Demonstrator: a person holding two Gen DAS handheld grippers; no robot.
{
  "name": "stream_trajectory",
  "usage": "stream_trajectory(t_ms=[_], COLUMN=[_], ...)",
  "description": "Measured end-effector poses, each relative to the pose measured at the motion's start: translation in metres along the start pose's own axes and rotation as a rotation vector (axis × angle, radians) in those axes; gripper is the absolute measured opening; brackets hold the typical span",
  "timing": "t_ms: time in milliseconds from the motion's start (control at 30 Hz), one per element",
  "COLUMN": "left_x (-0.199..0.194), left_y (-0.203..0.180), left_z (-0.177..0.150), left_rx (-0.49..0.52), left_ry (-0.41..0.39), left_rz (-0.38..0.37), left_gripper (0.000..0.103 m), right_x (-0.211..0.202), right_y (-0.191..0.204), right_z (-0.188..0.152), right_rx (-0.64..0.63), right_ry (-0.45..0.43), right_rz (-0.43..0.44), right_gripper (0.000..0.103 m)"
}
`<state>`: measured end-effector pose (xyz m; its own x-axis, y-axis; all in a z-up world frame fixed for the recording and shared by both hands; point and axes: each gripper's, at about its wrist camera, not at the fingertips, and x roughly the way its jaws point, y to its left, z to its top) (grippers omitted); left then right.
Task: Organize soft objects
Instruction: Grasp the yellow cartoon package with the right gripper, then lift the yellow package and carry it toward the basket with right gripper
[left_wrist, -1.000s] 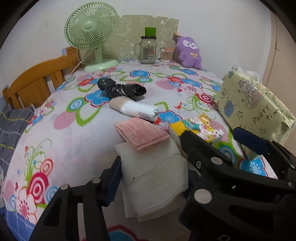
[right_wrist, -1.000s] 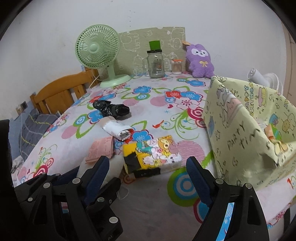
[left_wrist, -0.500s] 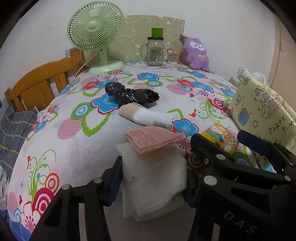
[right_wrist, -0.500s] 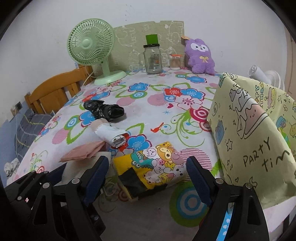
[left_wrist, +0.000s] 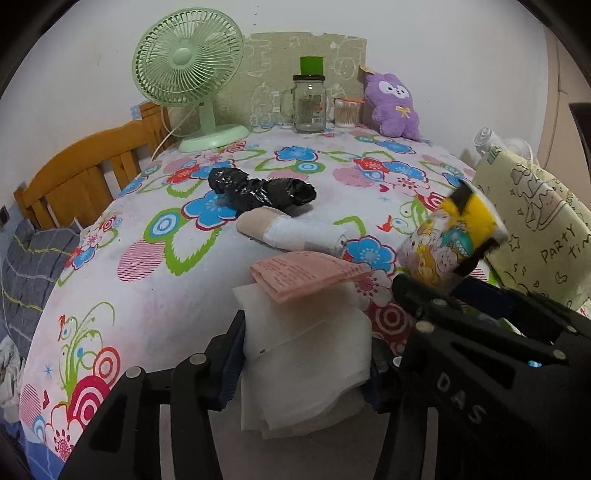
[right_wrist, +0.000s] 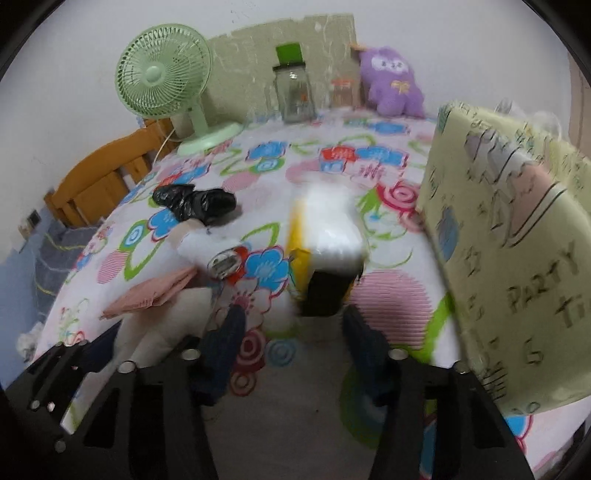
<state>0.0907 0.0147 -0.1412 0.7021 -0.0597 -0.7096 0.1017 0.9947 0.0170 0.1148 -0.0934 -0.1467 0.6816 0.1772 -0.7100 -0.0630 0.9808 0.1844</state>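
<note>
Mostly blurred in the right wrist view: the right tool (right_wrist: 293, 325), its jaws closing, with the yellow cartoon-print pack (right_wrist: 325, 254) standing between them; where pad meets pack is smeared there. The left wrist view shows the same pack raised off the bench (left_wrist: 155, 280) and tilted, gripped at its lower end. Contents of the pale green "PARTY" bag (left_wrist: 535, 229) at the right edge are hidden, since only its outer face shows and the frame cuts it off. A white rolled item (left_wrist: 487, 138) pokes out behind the bag; its kind cannot be told. Left tool (left_wrist: 303, 362): jaws closing, blue pads against both sides of a stack of white folded cloths (left_wrist: 306, 354) at the near edge of the bench. A pink folded cloth (left_wrist: 306, 273) lies on the stack's far end. Beyond it lies a white roll with a beige end (left_wrist: 291, 230), and just behind that a crumpled black plastic bundle (left_wrist: 262, 192), the two touching or nearly so. The floral cover on the bench makes small edges hard to read. Back row, left to right: green desk fan (left_wrist: 188, 74), glass mug jar with green lid (left_wrist: 309, 103), small clear tub of what look like cotton swabs (left_wrist: 347, 112), purple plush toy (left_wrist: 393, 105). What the jar holds cannot be told. At the left stands a wooden chair back (left_wrist: 85, 173), with grey checked fabric (left_wrist: 29, 258) below it.
</note>
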Motion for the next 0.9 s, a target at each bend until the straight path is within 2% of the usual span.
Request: stream_trajectory(t_ms=[133,200,467,567,633,700,900], left_x=[-0.003,-0.005,-0.010,-0.011,-0.012,-0.013,-0.018], left_y=[-0.001,-0.003,-0.004,-0.003,-0.001,0.001,0.009], left_z=[-0.001,-0.001,-0.001,0.000,0.001,0.002,-0.001], left_rx=[-0.001,0.001,-0.011,-0.015,-0.018,-0.017,-0.018], left_ry=[-0.002,-0.005,-0.011,-0.017,-0.021,-0.026,-0.027], left_rz=[-0.006,-0.006,-0.017,-0.015,-0.017,-0.019,-0.012], left_gripper=[0.052,0.051,0.050,0.050,0.050,0.050,0.050], right_x=[-0.003,-0.006,-0.012,-0.014,-0.016,-0.018,-0.017], right_y=[0.002,0.003,0.003,0.005,0.006,0.006,0.014], right_z=[-0.001,-0.001,-0.001,0.000,0.001,0.002,0.006], right_rx=[-0.011,-0.020,-0.025,-0.035,-0.035,-0.029,-0.034], right_ry=[-0.005,-0.009,-0.009,-0.013,-0.019,-0.021,-0.017], right_rz=[0.018,0.021,0.037,0.036,0.031,0.040,0.069], right_gripper=[0.032,0.028,0.029,0.036,0.050,0.056,0.057])
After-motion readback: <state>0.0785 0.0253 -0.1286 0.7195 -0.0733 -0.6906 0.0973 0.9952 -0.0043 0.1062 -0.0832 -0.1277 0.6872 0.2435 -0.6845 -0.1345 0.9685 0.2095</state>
